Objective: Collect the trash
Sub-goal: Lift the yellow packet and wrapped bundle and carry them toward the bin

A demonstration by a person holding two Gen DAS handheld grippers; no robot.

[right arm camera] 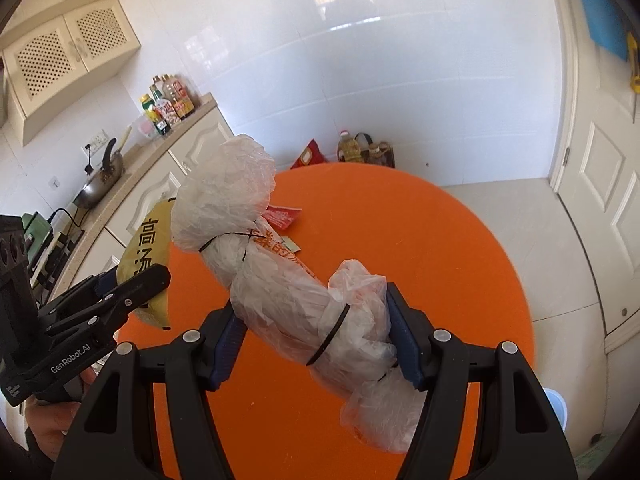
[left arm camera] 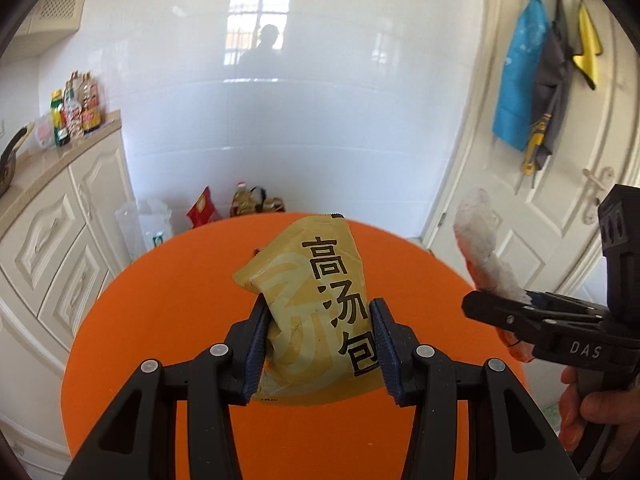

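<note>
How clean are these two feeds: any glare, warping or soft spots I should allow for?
Left wrist view: the tiled wall mirrors a bright window and a silhouette; the fisheye bows the door; the yellow packet is sharp. Right wrist view: same glare high on the wall; dark corners; the wrapped bundle is crisp.

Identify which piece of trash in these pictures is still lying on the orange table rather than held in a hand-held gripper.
The small red wrapper lies flat on the orange table. The yellow soup packet and the banded plastic bundle are each clamped in a hand-held gripper.
</note>
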